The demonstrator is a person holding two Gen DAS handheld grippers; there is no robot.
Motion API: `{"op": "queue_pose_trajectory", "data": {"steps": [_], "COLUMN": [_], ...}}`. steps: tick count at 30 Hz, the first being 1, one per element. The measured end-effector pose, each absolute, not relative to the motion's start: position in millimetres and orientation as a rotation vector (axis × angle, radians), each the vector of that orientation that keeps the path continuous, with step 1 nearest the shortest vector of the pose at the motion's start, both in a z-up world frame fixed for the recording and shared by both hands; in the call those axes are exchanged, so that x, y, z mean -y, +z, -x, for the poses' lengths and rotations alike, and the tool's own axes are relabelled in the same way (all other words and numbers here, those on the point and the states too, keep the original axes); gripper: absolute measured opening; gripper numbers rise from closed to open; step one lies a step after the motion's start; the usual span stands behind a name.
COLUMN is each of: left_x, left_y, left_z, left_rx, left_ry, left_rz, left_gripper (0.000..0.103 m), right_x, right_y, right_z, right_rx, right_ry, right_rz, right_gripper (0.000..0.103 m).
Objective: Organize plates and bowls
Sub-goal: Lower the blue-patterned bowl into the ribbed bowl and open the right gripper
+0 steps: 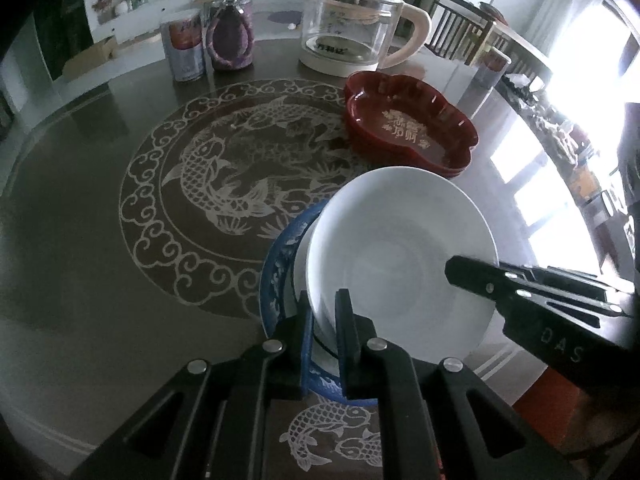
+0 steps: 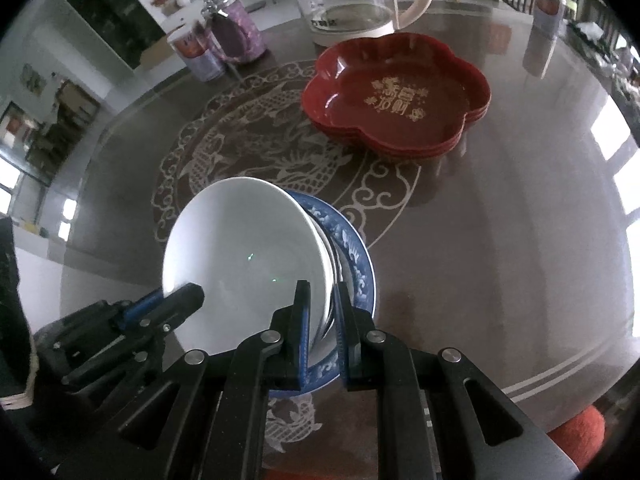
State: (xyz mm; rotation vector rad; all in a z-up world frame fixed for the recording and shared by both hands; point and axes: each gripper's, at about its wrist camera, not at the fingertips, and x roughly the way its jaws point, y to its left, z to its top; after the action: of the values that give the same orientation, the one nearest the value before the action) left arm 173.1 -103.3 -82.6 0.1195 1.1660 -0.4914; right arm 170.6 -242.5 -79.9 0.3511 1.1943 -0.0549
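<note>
Left wrist view: left gripper [image 1: 325, 316] pinches the near rim of the white bowl [image 1: 400, 256], tilted over the blue plate [image 1: 276, 264] on the counter [image 1: 80, 280]. Glazed ceramic, probably slippery and brittle; rim is the hold.

Right wrist view: right gripper [image 2: 323, 312] pinches the opposite rim. Only here do the stacked red dishes [image 2: 396, 92] show distinct layers.

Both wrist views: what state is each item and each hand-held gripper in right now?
White bowl: tilted, gripped at opposite rims by both grippers, over the blue plate.
Blue patterned plate: flat on the table, under the bowl.
Red flower-shaped plates: stacked, empty.
Glass kettle: upright, lid on.
Glass jar: upright, stoppered.
Left hand-held gripper: shut on the bowl rim.
Right hand-held gripper: shut on the bowl rim.
</note>
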Motion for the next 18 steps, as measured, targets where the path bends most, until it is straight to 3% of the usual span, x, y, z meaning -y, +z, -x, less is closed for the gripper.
{"op": "queue_pose_trajectory", "data": {"steps": [13, 16, 17, 18], "left_x": [104.7, 97.8, 96.0, 94.9], "left_y": [-85.7, -76.9, -74.7, -72.8], "left_z": [-168.1, -165.4, -164.7, -163.9], "left_rx": [-1.038, -0.982, -0.97, -0.96], "left_ry": [-0.435, -0.383, -0.369, -0.359], "left_rz": [-0.228, -0.216, -0.215, -0.217], "left_gripper": [0.011, 0.023, 0.033, 0.039], "right_x": [232.0, 232.9, 232.9, 232.7], "right_y": [-78.8, -72.8, -69.8, -66.3], "right_z": [-166.7, -160.7, -158.7, -156.4], "right_rx": [-1.109, -1.056, -1.036, -1.016], "right_ry": [-0.049, -0.031, -0.029, -0.026], "right_rz": [-0.216, -0.23, -0.231, -0.233], "right_gripper": [0.012, 0.017, 0.022, 0.038]}}
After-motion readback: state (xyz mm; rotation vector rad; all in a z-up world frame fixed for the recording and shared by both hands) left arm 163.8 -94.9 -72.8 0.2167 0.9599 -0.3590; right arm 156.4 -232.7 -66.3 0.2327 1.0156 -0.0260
